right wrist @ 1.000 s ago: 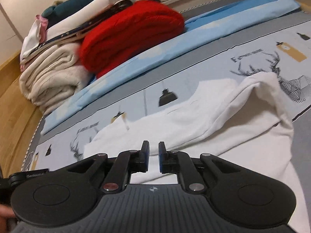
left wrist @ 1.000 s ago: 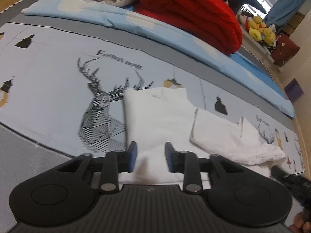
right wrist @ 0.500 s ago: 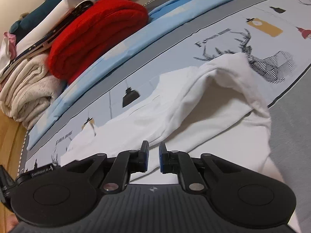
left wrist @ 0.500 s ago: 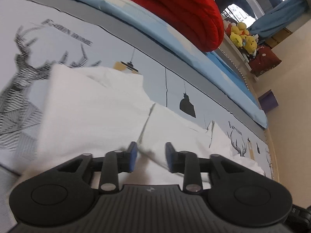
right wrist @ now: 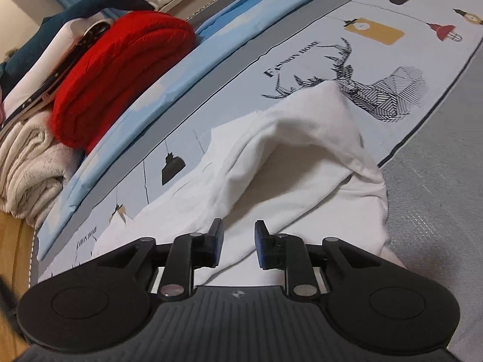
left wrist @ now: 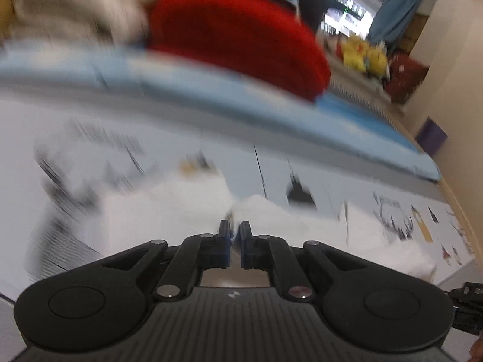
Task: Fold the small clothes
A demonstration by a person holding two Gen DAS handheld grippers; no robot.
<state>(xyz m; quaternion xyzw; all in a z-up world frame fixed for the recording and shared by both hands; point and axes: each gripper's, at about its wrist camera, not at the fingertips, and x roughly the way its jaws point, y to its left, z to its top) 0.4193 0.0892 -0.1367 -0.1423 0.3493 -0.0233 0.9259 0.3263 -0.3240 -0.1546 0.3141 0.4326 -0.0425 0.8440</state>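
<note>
Left wrist view badly smeared by motion; bedsheet print reads only as grey streaks. Left gripper (left wrist: 235, 231): jaws have just been closing, now nearly pressed together, with a raised ridge of the white garment (left wrist: 169, 208) right at their tips. Cloth seems caught between the pads, though blur hides the actual contact.

Right wrist view sharp. Right gripper (right wrist: 238, 235): jaws have just been opening, now spread apart, pads clear of the fabric. White garment (right wrist: 302, 157) lies on the bed beneath and beyond them, one edge lifted into a hollow tent so its shaded underside shows. Near part of the garment is cut off behind the gripper body; its full outline cannot be made out. Far corner of the cloth covers part of the deer print (right wrist: 377, 90) on the bedsheet (right wrist: 302, 39).

Far left: red blanket (right wrist: 120, 69), folded, beside a cream blanket (right wrist: 27, 166), with more folded textiles stacked on top, partly out of frame. In the left view, yellow plush toys (left wrist: 362, 57) at far right, too blurred for detail. A dark object at the lower right edge of that view, cut off, unidentifiable.
</note>
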